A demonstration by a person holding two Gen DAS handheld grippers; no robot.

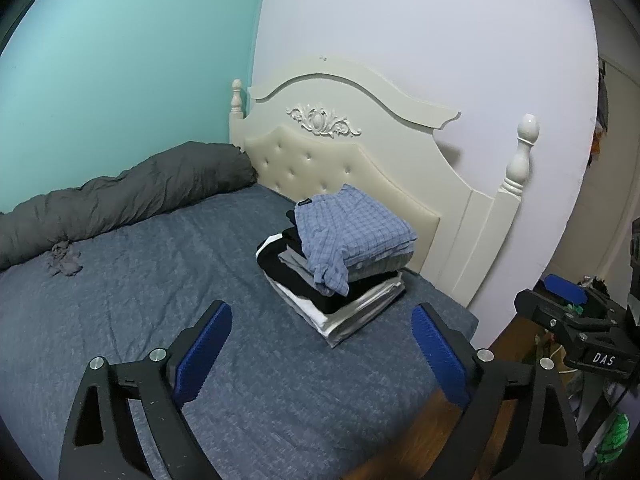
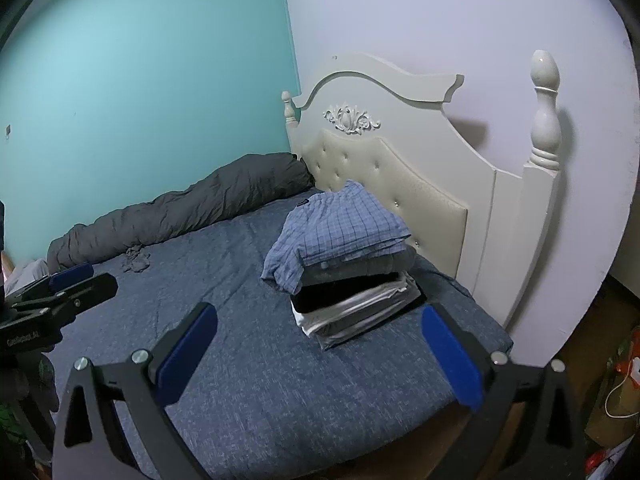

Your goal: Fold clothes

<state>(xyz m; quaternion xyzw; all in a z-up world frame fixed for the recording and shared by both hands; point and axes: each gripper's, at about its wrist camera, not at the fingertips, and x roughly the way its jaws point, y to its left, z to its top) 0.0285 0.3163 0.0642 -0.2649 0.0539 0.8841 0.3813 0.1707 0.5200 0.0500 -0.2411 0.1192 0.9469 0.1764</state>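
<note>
1. By the headboard (image 1: 400,148), the folded stack (image 1: 336,272) sat on the bed (image 1: 140,280), checked shirt (image 1: 352,232) on top, likely stowed clear.
2. Left gripper (image 1: 322,354) and right gripper (image 2: 320,356): fingers spread wide, holding nothing.

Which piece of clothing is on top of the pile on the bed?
The blue checked shirt lies on top of the pile; the black, grey and white pieces are folded flat beneath it.

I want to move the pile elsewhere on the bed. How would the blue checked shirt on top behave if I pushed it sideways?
The blue checked shirt is probably floppy: one part already droops over the stack of folded clothes. It merely rests on top, so a push would likely slide or unfold it rather than shift the stack. It looks light.
</note>
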